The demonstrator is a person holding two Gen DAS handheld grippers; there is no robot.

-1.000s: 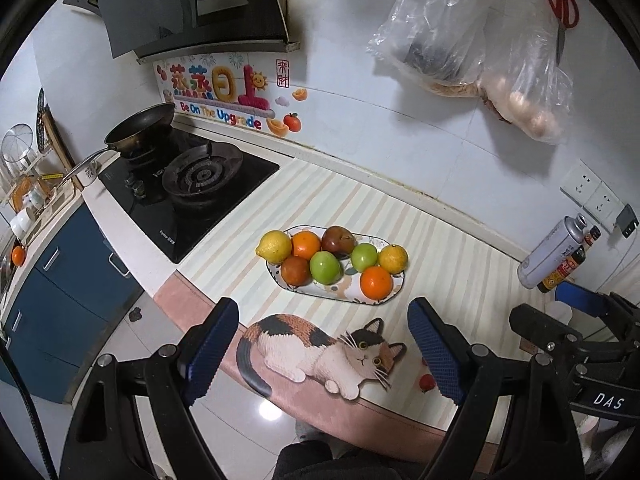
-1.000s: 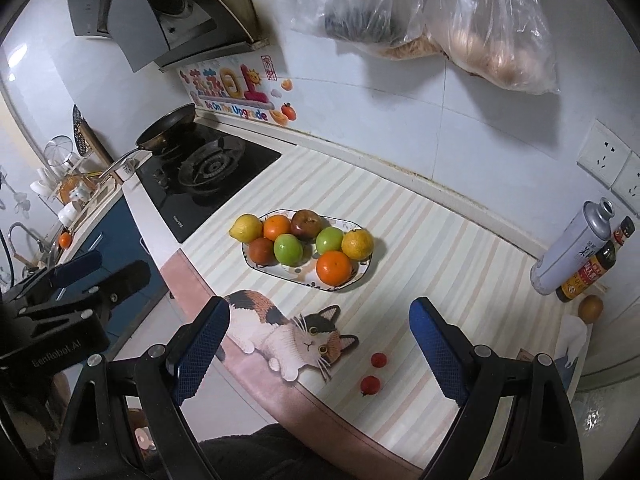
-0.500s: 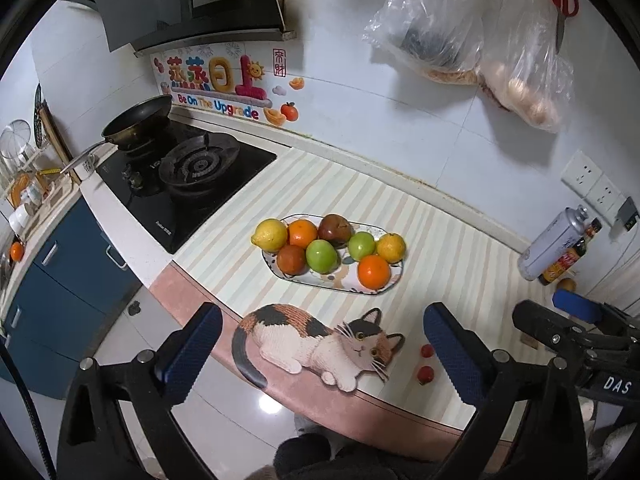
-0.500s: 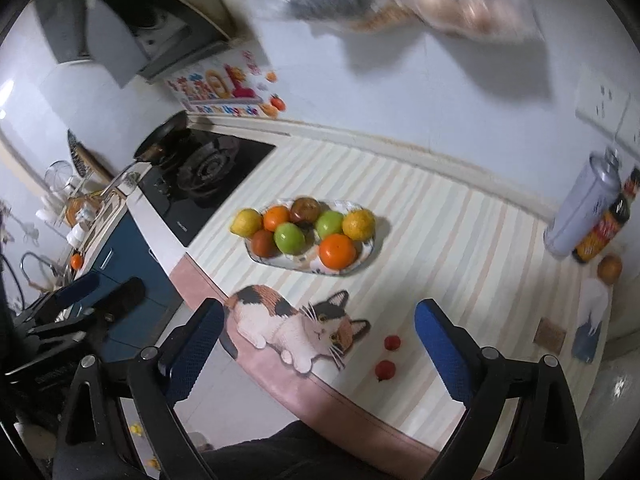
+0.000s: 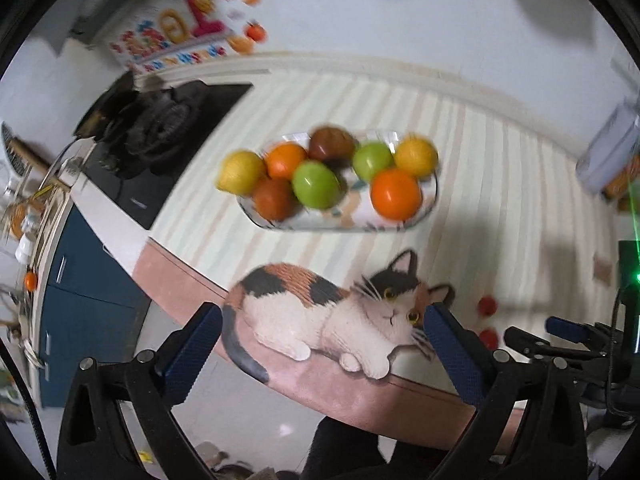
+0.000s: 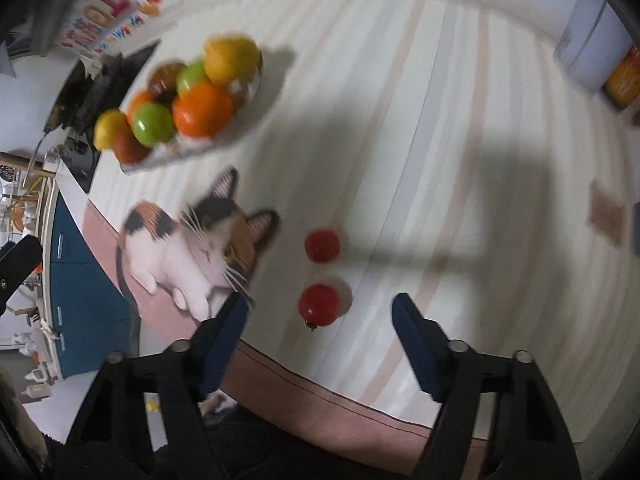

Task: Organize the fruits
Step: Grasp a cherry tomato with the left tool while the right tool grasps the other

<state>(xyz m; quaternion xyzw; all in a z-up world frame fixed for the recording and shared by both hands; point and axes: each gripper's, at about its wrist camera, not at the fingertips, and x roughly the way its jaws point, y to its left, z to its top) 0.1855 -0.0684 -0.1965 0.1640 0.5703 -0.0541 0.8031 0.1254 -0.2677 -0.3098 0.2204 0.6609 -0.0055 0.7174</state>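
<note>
A patterned plate (image 5: 430, 200) on the striped counter holds several fruits: oranges, green apples, yellow and brown ones. It also shows in the right wrist view (image 6: 248, 84) at upper left. Two small red tomatoes lie loose on the counter, one nearer (image 6: 319, 305) and one farther (image 6: 322, 245); both show small in the left wrist view (image 5: 487, 306). My right gripper (image 6: 322, 322) is open, just short of the nearer tomato. My left gripper (image 5: 320, 338) is open and empty over the cat picture at the counter's front edge.
A cat-shaped mat picture (image 5: 332, 312) lies at the counter's front edge. A black gas hob (image 5: 160, 136) is to the left. A spray can (image 6: 592, 44) and a bottle stand at the far right. The view is motion-blurred.
Both grippers have moved down and closer to the counter. The right one has swung toward the two tomatoes, which now sit close ahead of its open fingers.
</note>
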